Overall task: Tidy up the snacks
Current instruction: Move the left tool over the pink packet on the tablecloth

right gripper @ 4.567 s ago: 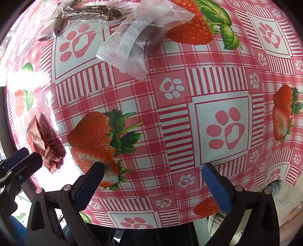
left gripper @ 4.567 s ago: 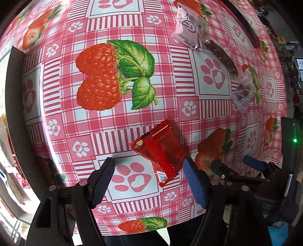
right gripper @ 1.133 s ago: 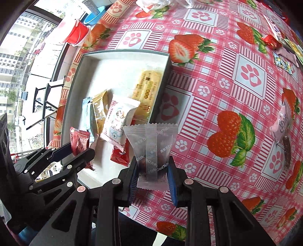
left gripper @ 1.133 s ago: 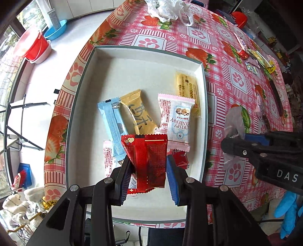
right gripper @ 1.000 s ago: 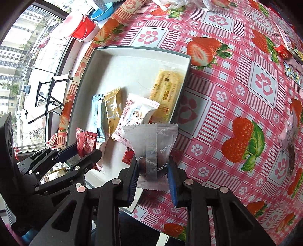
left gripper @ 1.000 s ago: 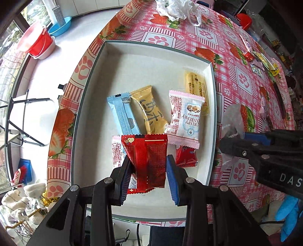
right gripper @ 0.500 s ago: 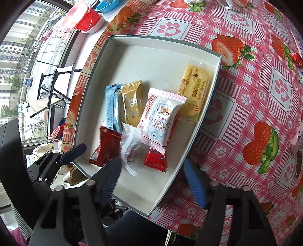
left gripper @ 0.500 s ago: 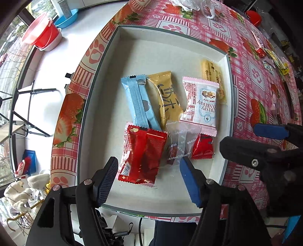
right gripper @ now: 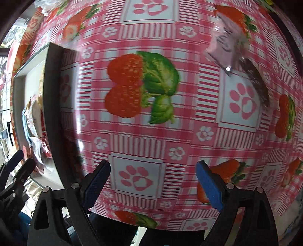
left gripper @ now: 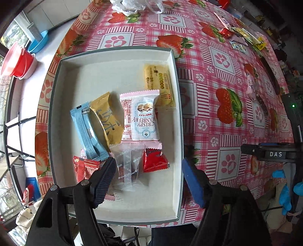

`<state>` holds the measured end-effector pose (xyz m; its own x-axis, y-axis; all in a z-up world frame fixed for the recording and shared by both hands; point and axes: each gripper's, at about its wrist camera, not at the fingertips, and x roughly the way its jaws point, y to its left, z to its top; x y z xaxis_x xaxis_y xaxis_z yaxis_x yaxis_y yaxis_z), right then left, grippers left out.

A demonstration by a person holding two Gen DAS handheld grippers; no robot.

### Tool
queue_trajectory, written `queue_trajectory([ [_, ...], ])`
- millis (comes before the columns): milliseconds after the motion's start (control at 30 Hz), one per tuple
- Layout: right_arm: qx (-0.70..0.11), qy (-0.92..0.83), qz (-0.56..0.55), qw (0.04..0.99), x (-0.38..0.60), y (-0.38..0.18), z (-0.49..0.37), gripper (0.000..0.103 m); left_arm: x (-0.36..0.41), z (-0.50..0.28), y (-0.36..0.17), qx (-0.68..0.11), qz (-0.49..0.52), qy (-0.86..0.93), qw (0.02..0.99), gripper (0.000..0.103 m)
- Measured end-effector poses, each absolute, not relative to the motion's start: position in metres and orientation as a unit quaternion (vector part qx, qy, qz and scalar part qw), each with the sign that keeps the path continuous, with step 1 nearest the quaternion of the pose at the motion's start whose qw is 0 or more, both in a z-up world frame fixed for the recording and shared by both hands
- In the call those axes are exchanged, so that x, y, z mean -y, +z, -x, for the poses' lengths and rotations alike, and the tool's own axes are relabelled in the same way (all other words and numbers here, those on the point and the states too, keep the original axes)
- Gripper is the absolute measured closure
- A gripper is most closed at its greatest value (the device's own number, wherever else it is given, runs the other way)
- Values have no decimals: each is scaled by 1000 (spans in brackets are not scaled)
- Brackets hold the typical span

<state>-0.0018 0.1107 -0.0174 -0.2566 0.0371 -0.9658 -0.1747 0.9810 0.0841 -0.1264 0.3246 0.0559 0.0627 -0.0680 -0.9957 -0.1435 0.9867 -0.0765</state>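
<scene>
A white tray point(left gripper: 117, 72) holds several snack packets. The red packet point(left gripper: 84, 168) and the clear packet point(left gripper: 128, 164) lie at its near end, beside a blue one point(left gripper: 89, 132), a gold one point(left gripper: 108, 121) and a white Crispy Cranberry one point(left gripper: 142, 117). My left gripper point(left gripper: 149, 179) is open and empty above the tray's near end. My right gripper point(right gripper: 153, 181) is open and empty over the tablecloth, right of the tray point(right gripper: 53, 106). A pink packet point(right gripper: 223, 47) and a dark snack bar point(right gripper: 255, 83) lie on the cloth at the far right.
More loose snacks point(left gripper: 244, 37) lie at the far end of the strawberry tablecloth point(left gripper: 208, 94). A crumpled plastic bag point(left gripper: 132, 5) sits beyond the tray. Red and blue basins point(left gripper: 20, 60) stand on the floor to the left. The right gripper's body point(left gripper: 272, 153) shows at right.
Both grippers opened and dropped their packets into the tray. The right gripper has since swung away to the right over the tablecloth. The left gripper shifted right above the tray.
</scene>
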Motion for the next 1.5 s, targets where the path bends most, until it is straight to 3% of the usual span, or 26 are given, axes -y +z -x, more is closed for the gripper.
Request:
queue_trajectory([
  [67,-789,51,29,611,-68,-24,-2,11,-310,119,57,-685,62,9,726,25],
  [133,-789,13,14,614,-25,-28,-5,0,-295,112,58,-688,48,-7,724,24],
  [400,-765,-42,-42,641,88,-39,2,0,-232,94,40,-724,-6,-44,688,24],
  [733,-689,-42,-31,723,72,-27,64,0,-192,86,46,-736,-57,-55,672,24],
  [1033,-619,-55,-31,783,109,-5,12,0,-177,79,45,-745,-90,-41,660,24],
  [1200,-467,-72,-23,881,116,-6,22,0,-148,36,46,-728,-98,-47,677,24],
  [1500,-456,-80,-27,886,112,2,24,0,-82,-81,12,-730,12,-41,682,24],
])
